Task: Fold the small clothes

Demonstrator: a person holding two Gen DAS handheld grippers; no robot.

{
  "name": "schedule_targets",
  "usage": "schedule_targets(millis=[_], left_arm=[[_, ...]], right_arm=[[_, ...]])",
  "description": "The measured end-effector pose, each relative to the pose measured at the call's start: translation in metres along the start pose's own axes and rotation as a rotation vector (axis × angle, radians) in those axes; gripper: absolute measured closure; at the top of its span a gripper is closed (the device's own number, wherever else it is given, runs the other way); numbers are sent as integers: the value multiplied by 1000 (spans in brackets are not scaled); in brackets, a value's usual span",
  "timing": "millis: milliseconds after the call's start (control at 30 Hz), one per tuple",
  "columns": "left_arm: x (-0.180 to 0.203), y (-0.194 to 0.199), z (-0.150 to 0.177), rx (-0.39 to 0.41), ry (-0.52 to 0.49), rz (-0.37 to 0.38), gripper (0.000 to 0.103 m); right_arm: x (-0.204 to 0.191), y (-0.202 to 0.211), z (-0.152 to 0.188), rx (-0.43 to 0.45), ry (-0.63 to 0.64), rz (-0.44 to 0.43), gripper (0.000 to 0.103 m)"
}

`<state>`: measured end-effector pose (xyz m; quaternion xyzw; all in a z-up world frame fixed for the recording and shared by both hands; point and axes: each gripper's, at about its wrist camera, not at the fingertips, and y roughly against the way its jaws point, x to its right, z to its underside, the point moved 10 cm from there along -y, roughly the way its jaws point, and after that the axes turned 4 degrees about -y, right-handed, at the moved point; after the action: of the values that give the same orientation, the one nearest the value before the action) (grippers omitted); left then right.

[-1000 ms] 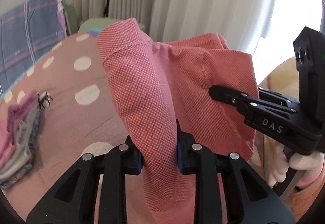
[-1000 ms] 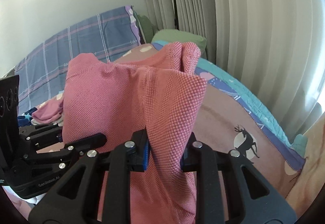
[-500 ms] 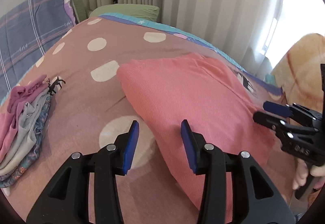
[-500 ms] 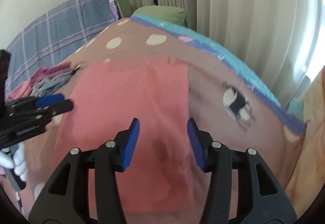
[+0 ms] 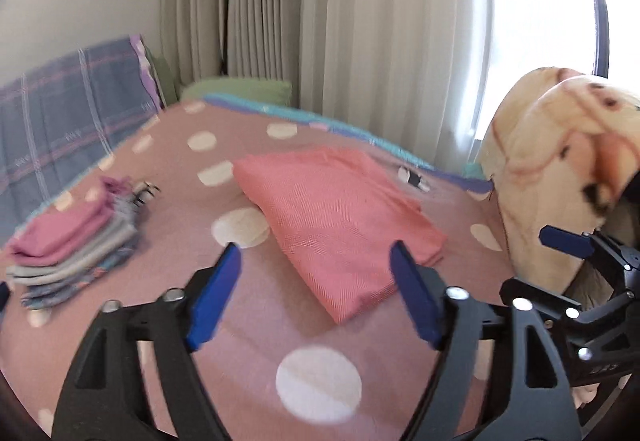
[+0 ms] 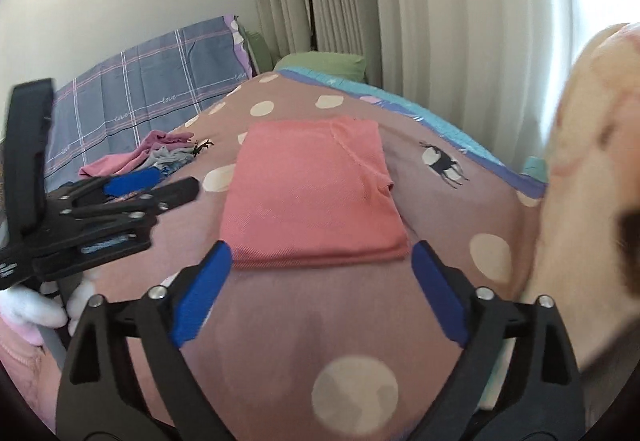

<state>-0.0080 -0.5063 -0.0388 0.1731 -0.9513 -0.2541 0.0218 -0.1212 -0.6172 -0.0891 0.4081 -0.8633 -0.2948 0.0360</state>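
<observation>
With jaws spread and empty, left hand-held gripper (image 5: 314, 291) and right hand-held gripper (image 6: 316, 293) hovering above the bed (image 6: 348, 321). Folded pink garment (image 6: 312, 197) lying flat at twelve o'clock. Likely next: moving it onto the folded stack (image 5: 72, 249) at nine o'clock.

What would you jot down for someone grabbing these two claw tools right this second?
Left claw: open, holding nothing, raised above the bedspread.
Right claw: open, holding nothing, just short of the shirt's near edge.
Pink shirt: lies folded into a neat rectangle in the middle of the polka-dot bedspread, touched by neither claw.
Stack of folded clothes: sits to the left of the shirt, apart from it.
Done: this shirt looks folded.
Left: probably move it onto the stack; no unfolded garment is in view.
</observation>
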Motion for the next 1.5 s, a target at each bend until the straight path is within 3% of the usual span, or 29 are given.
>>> schedule_targets(millis=[133, 233, 400, 500, 900, 1500], left_arm=[[1, 54, -8, 97, -32, -81, 2], [3, 87, -12, 135, -10, -96, 1], [4, 121, -7, 138, 10, -151, 1], [3, 134, 8, 94, 28, -195, 1], [17, 152, 48, 39, 66, -143, 1], [20, 153, 55, 17, 63, -137, 1]], right_arm=[[-11, 41, 0, 65, 66, 66, 2], [-17, 63, 0, 100, 92, 85, 2], [-21, 87, 5, 112, 58, 73, 2], [-19, 90, 11, 100, 32, 72, 2], [-22, 107, 36, 56, -5, 92, 2], [-20, 105, 34, 45, -39, 77, 2]])
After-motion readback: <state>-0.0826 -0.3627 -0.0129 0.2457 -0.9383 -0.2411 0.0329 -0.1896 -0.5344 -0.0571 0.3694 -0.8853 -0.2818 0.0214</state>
